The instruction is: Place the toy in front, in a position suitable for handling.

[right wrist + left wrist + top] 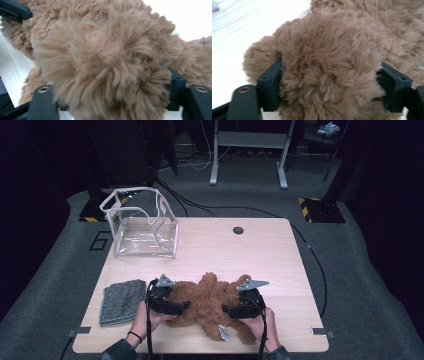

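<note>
Tabletop, both grippers gripping plush toy

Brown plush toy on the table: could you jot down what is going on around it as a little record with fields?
Toy: brown plush toy, lying flat on the wooden table
Left gripper: jaws on either side of a furry lobe, pads pressing the fur
Right gripper: jaws around another lobe, fur bulging between them
Container: clear box, far left, upright
Cloth: grey folded cloth, left of the toy
Label: white tag at the toy's near edge
</note>
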Demonstrator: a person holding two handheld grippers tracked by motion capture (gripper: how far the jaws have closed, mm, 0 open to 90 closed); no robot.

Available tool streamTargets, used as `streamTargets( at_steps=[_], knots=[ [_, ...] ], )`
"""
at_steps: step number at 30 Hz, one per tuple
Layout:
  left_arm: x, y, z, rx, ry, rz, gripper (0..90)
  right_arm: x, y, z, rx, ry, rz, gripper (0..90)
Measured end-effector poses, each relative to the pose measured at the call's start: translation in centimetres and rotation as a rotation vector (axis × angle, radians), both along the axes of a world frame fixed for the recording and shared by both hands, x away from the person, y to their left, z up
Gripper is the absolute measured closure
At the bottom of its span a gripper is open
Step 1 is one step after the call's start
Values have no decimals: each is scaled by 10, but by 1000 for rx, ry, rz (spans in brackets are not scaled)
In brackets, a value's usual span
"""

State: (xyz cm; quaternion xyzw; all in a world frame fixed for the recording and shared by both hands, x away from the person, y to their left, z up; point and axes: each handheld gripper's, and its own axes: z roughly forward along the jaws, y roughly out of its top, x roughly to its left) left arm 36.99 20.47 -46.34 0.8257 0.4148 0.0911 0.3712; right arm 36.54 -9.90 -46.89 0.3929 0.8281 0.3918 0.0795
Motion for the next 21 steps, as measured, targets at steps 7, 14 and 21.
streamTargets(
  at_steps=[7,14,21],
  knots=[
    [-5,-1,-3,-8,-41,4,384,-1,1,-3,9,-8,7,469],
    [-14,-1,-1,-37,-100,7,511,-7,-1,-3,40,-34,-4,553],
    [-13,-5,12,-50,-102,-7,554,-10,-6,5,53,-63,-11,595]
  ],
)
